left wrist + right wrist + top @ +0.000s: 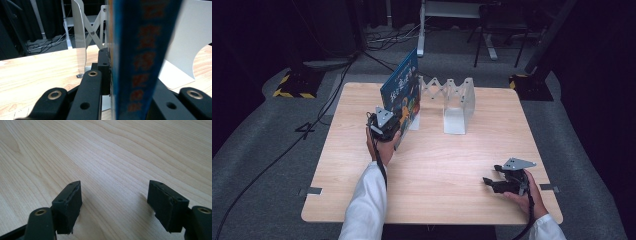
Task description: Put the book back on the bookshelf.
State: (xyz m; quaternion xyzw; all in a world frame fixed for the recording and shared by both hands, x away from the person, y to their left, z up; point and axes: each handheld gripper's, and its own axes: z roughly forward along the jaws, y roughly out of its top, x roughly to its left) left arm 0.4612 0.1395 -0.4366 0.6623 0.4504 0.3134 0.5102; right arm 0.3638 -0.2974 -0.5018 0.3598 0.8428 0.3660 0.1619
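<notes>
A blue picture book (402,90) stands upright on edge beside the left end plate of a white expanding bookend rack (457,105). My left gripper (388,126) is shut on the book's near edge. In the left gripper view the blue spine (140,57) with orange lettering rises between the black jaws, with the rack's plates (80,37) behind it. My right gripper (492,184) rests low at the table's front right, held by a hand. Its jaws stand open over bare wood (112,170) with nothing between them.
The light wooden table (437,170) sits on grey carpet. Black cables (287,150) trail over the floor at the left. Stand bases with yellow-black tape (292,85) and metal frame legs (422,30) lie beyond the far edge.
</notes>
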